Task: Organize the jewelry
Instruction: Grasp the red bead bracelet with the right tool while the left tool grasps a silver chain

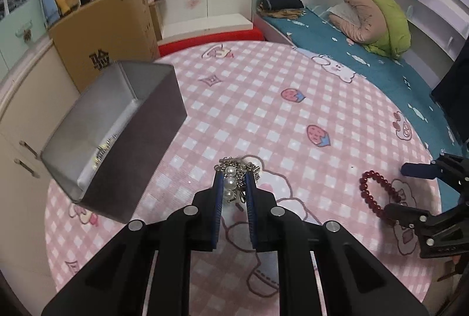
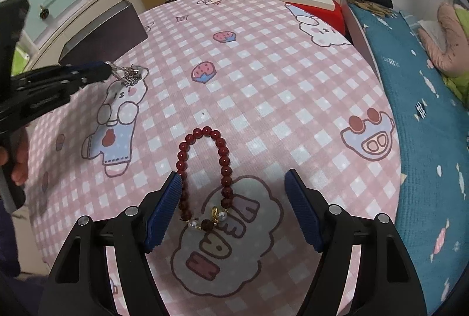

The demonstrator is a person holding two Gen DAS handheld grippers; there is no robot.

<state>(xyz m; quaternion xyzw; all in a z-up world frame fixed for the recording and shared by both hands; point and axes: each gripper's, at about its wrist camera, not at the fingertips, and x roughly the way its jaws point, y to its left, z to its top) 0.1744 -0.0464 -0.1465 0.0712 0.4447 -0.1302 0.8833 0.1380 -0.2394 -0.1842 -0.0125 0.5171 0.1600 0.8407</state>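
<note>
I see a silver chain with white pearls (image 1: 230, 182) bunched up and pinched between my left fingers (image 1: 217, 198), lifted off the pink checked tabletop (image 1: 263, 110). To its left sits the dark open jewelry box (image 1: 117, 140), grey inside, with a glint of silver and gold chain lying on its floor. The red bead bracelet (image 2: 202, 169) lies flat in a long loop, its gold charm and two pearls at the near end, its left side just beside my spread right fingers (image 2: 164, 213)
</note>
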